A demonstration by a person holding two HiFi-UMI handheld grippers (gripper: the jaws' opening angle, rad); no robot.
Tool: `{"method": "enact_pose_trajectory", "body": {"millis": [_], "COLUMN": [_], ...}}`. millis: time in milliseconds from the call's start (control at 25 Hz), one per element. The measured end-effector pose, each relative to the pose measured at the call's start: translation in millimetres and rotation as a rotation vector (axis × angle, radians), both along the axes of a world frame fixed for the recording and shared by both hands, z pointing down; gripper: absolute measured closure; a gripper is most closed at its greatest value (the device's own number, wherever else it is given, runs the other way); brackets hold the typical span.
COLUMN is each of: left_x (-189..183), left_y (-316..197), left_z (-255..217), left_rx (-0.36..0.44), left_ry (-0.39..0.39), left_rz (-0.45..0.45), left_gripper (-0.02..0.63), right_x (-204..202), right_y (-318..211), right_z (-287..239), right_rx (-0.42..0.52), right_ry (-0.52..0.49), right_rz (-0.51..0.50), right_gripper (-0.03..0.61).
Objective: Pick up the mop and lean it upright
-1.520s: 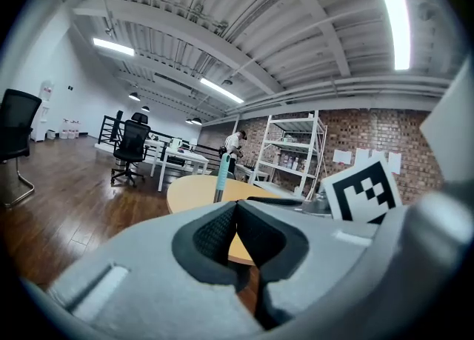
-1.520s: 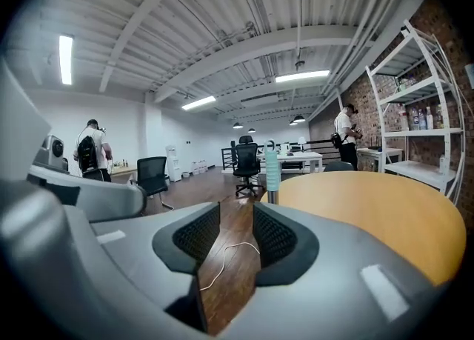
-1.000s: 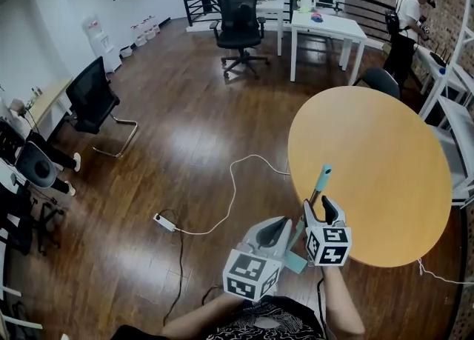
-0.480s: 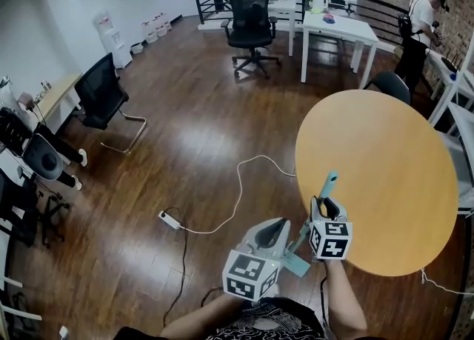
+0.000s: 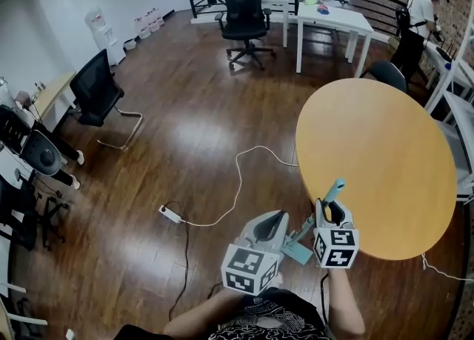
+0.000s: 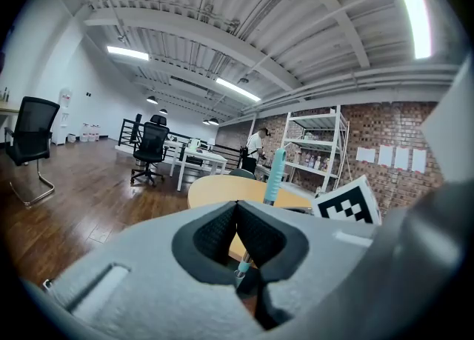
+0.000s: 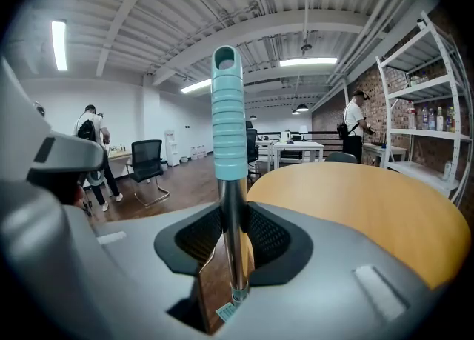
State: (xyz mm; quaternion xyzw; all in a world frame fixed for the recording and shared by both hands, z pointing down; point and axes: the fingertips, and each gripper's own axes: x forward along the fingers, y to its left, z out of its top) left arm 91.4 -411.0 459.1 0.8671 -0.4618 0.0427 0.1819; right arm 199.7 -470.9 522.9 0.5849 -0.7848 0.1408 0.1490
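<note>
The mop has a teal ribbed grip (image 5: 335, 189) on a metal pole and a teal head (image 5: 296, 251) low by the floor. It stands steeply beside the round table's near edge. My right gripper (image 5: 332, 212) is shut on the pole just below the grip; its jaws have just been closing on it. In the right gripper view the pole (image 7: 233, 242) is pinched between the pads, with the grip (image 7: 228, 120) rising above. My left gripper (image 5: 275, 221) sits left of the pole, its pads meeting with nothing between them (image 6: 237, 209); the mop (image 6: 275, 175) shows beyond it.
A round wooden table (image 5: 385, 146) fills the right side. A white cable with a power strip (image 5: 172, 215) lies on the wooden floor. Office chairs (image 5: 243, 5) (image 5: 100, 94), a white table (image 5: 333, 16) and a standing person (image 5: 415, 20) are farther off.
My right gripper's jaws have closed onto the mop pole. The left gripper has shifted slightly, staying beside the pole.
</note>
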Motion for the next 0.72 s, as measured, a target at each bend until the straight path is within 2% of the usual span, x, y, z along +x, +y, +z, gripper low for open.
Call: {"method": "enact_pose_trajectory", "body": {"millis": [400, 720], "left_x": [-29, -53], "left_y": [14, 23], "left_z": [0, -3], "left_rx": [0.014, 0.028], "left_ry": [-0.008, -0.018], "left_rz": [-0.021, -0.042], "left_gripper": [0.611, 0.611], "right_x": [-4, -30], "right_y": [32, 45], "right_z": [-83, -149], "right_rx": [0.14, 0.262], "right_ry": [-0.023, -0.028], "right_rz": [0.019, 0.003], "right_gripper": [0.476, 0.476]}}
